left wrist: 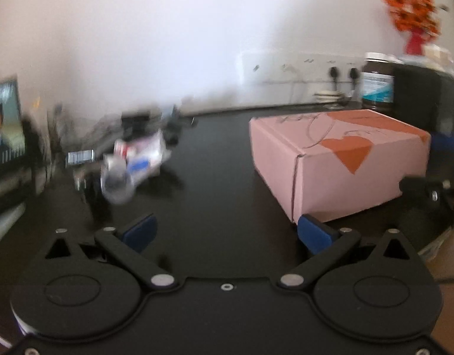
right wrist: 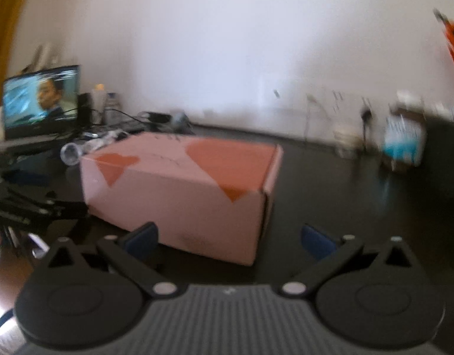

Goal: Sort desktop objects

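Item: pink box (left wrist: 339, 162), lid shut, sitting on the dark desk (left wrist: 215, 177); every place below is given from this box.

Left gripper (left wrist: 227, 233): you are holding it low in front of the box's near-left corner, jaws spread wide, nothing between them.

Right gripper (right wrist: 229, 239): you are holding it just before the box's front face, jaws likewise spread and empty.

Loose goods: a clear plastic bottle (left wrist: 129, 165) is lying on its side well to the left of the box amid blurred clutter and cables. A dark jar (left wrist: 377, 80) with a blue label is standing behind the box on the right.

Step, as judged: you are approaching, with nothing picked. The next move is probably calling for a choice, either the bottle with the left tool or opening the box.

Views: the left camera is showing the orange flowers (left wrist: 413, 14) and wall sockets behind the box; the right camera alone is showing the laptop (right wrist: 40, 100) with its lit screen fully, far left of the box, and the box's right end
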Tool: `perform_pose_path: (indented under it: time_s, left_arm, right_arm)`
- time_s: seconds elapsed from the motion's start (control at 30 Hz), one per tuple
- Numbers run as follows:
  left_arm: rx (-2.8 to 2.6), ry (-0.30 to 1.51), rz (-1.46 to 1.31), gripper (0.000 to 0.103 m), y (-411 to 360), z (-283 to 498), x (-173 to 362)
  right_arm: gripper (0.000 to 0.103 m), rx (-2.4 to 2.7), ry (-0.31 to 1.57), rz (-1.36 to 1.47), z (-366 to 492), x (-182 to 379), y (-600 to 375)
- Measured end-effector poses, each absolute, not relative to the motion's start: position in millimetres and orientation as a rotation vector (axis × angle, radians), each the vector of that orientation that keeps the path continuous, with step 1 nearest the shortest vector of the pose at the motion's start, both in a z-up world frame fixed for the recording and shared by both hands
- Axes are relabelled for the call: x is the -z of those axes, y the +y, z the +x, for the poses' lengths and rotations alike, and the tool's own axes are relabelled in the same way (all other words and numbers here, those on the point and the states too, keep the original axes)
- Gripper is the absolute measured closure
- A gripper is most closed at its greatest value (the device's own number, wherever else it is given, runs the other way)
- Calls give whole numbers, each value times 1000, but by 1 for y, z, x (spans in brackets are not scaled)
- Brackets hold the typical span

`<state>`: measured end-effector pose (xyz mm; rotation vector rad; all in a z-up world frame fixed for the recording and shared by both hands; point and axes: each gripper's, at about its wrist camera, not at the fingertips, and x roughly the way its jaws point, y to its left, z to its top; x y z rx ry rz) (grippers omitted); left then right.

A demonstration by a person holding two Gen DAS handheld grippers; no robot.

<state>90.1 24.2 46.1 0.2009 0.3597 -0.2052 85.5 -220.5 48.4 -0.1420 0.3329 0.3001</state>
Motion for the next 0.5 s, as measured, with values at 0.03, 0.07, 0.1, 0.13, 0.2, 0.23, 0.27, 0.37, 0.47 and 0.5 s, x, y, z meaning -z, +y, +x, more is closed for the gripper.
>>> perform_pose_path:
  time_s: [0.03, 0.07, 0.1, 0.13, 0.2, 0.23, 0.27, 0.37, 0.47, 0.5]
  left_arm:
    - [214, 332, 236, 0, 23, 87, -47]
    - [209, 317, 267, 0, 20, 85, -47]
    - [198, 306, 298, 0, 17, 85, -48]
    - [190, 297, 321, 0, 14, 86, -49]
    - [212, 294, 329, 0, 9, 90, -52]
    - [235, 298, 319, 0, 8, 92, -55]
    - [266, 302, 295, 0, 8, 93, -58]
    - [355, 305, 218, 0, 10, 97, -67]
    - [418, 344, 170, 0, 9, 108, -70]
    - [427, 361, 153, 0, 9, 113, -69]
  right_arm:
    - [1, -309, 302, -190, 82, -50, -219]
    - [1, -318, 277, -239, 80, -50, -218]
    - [1, -329, 260, -283, 78, -51, -218]
    - [1, -341, 248, -317, 77, -51, -218]
    - [2, -369, 233, -359, 77, -53, -219]
    - [2, -390, 233, -365, 79, -53, -221]
    - [3, -416, 244, -351, 82, -54, -224]
    - [15, -465, 289, -297, 91, -56, -231]
    - [16, -486, 325, -260, 98, -55, -238]
    - [15, -480, 328, -277, 99, -55, -238]
